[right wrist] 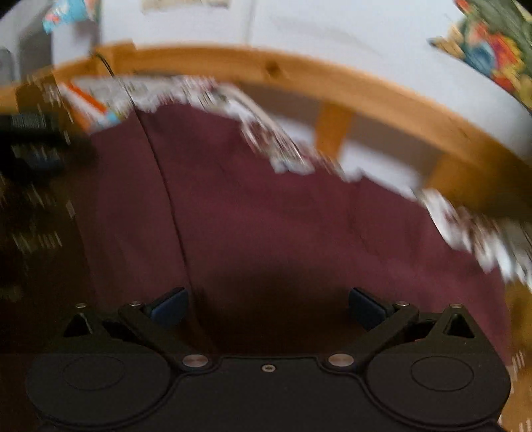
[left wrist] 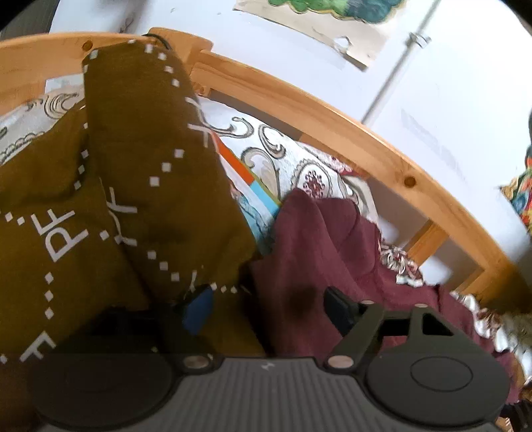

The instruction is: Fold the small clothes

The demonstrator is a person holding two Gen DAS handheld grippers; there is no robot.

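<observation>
An olive-brown garment (left wrist: 133,172) with white dotted lines and letters lies bunched at the left and drapes over the left finger of my left gripper (left wrist: 269,309). A maroon garment (left wrist: 332,232) lies to its right, spread across the bed. The left gripper's jaws stand wide apart over the seam between the two cloths, and its pads press on nothing. In the blurred right wrist view the maroon garment (right wrist: 282,206) fills the middle. My right gripper (right wrist: 267,305) hangs just above it, open, with nothing between its fingers (right wrist: 169,305).
Both garments rest on a patterned white bedsheet (left wrist: 299,159). A wooden bed rail (left wrist: 365,146) curves behind, with a white wall and a poster (left wrist: 332,20) beyond. A colourful paper or cloth piece (left wrist: 252,189) peeks out between the garments. A dark blurred object (right wrist: 33,143) sits at the left edge.
</observation>
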